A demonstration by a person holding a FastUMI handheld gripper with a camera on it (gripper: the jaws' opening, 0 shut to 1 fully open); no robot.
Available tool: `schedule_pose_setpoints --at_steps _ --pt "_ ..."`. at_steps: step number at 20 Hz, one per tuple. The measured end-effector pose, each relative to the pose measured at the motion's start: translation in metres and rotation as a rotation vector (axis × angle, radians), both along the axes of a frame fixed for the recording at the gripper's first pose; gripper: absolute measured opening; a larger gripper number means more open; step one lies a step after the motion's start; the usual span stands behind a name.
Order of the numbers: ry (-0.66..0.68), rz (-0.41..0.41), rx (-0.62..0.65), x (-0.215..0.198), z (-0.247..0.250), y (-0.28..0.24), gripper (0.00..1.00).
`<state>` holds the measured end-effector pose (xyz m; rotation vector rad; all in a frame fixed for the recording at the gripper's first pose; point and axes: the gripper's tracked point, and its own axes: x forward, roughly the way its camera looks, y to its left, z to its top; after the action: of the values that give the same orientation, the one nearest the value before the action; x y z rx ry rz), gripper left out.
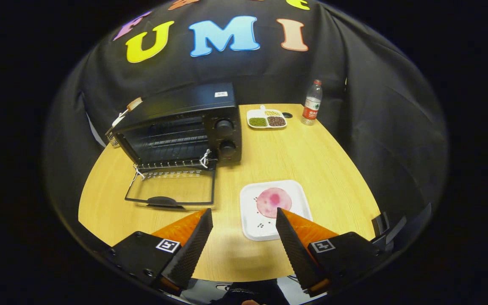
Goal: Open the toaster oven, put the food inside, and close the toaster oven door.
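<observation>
Beyond spread fingers [244,216]: plate [254,228], bottle [312,103].

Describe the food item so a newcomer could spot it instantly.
Start at the black toaster oven with its door folded down on the wooden table. Nearer, just ahead of the open hand-held gripper, sits a white square plate. The food is the flat pink round on it, unlike the far divided dish of grains.

Black toaster oven [180,127] door [172,188] down flat; pink round food [273,202] on white plate [252,220].
</observation>
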<state>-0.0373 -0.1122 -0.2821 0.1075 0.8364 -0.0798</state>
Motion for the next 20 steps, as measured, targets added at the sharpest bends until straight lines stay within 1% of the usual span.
schedule_pose_setpoints --at_steps 2,6,12,17,20 --pt "0.018 -0.011 -0.019 0.005 -0.007 -0.026 0.96" --pt "0.072 0.002 -0.038 0.020 -0.029 -0.065 0.96" --pt "0.183 0.108 -0.043 0.040 -0.074 -0.101 0.97" --pt "0.298 0.193 -0.039 0.041 -0.115 -0.113 0.97" --pt "0.348 0.228 -0.040 0.040 -0.127 -0.121 0.97"
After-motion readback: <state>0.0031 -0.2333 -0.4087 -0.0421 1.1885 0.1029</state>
